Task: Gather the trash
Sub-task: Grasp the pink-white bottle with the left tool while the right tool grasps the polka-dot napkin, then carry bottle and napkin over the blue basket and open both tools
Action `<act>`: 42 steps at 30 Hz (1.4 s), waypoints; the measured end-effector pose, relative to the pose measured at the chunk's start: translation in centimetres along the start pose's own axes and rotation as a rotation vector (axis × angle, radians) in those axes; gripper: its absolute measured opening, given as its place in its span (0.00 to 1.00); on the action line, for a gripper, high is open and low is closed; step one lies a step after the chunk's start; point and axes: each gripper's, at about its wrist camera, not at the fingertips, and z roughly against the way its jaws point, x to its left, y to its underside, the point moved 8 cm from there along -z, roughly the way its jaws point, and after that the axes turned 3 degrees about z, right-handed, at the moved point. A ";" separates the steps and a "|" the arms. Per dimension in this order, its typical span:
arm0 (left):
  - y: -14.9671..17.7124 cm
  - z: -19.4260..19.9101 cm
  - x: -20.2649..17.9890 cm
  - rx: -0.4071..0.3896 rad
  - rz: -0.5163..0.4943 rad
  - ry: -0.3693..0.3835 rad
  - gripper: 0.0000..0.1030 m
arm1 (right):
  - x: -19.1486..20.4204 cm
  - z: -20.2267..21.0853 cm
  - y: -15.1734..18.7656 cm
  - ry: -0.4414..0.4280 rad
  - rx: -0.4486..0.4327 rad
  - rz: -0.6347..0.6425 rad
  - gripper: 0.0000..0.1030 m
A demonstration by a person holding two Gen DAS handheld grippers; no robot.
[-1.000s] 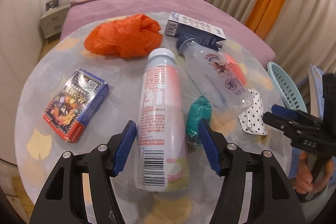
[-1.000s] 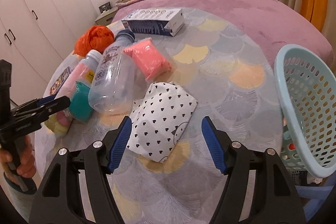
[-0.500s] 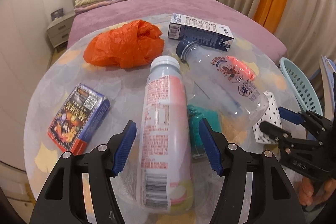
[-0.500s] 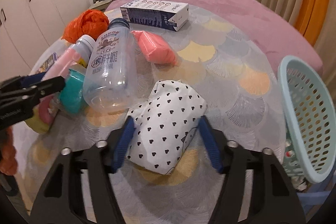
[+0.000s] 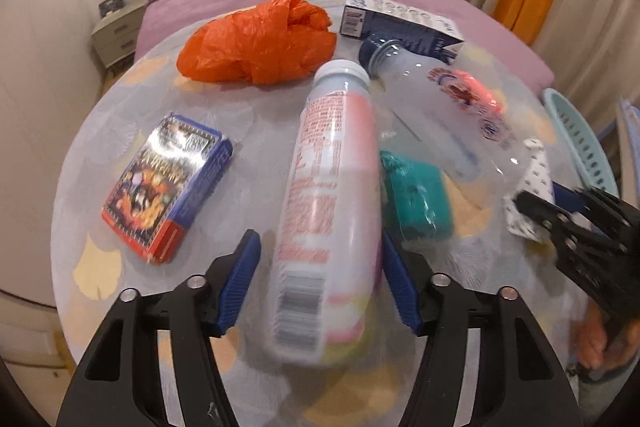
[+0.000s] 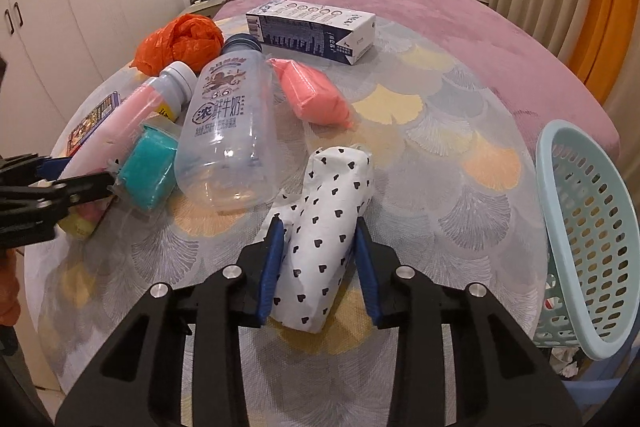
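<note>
White heart-dotted paper packet lies on the desk, squeezed between the right gripper fingers, which are closing on it. Left gripper fingers straddle the pink drink bottle, closing, one pad touching, the other just clear.

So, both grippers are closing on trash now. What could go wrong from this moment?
1. The left gripper is closing on the pink bottle, but one pad looks short of it; the round bottle could roll or slip out.
2. The right gripper squeezes the soft heart-print packet; it crumples and might slide free when lifted.
3. The clear bottle lies against the packet and may roll across the table.
</note>
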 end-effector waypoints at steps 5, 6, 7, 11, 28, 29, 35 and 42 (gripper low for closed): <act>-1.8 -1.2 -0.6 -0.006 -0.005 -0.004 0.48 | -0.2 0.3 0.1 -0.010 -0.001 0.004 0.25; -2.1 -1.3 -0.7 -0.007 -0.009 -0.007 0.47 | -0.3 0.4 0.1 -0.012 -0.004 0.006 0.21; -2.3 -1.4 -0.9 -0.009 -0.012 -0.007 0.46 | -0.4 0.5 0.1 -0.014 -0.005 0.006 0.19; -2.5 -1.1 -1.3 -0.033 0.000 -0.007 0.45 | -1.0 1.3 -0.1 -0.030 -0.023 -0.001 0.14; -3.6 9.3 -5.3 -0.302 0.042 0.153 0.45 | -4.3 9.3 -1.6 -0.058 -0.211 -0.071 0.14; -3.7 9.5 -5.9 -0.309 0.036 0.165 0.45 | -4.7 10.0 -1.6 -0.053 -0.226 -0.073 0.14; -4.6 10.2 -11.4 -0.327 -0.019 0.255 0.45 | -7.8 12.9 -1.6 -0.019 -0.282 -0.115 0.14; -4.8 8.5 -18.6 -0.294 -0.102 0.327 0.45 | -14.4 15.3 -0.4 0.051 -0.318 -0.226 0.14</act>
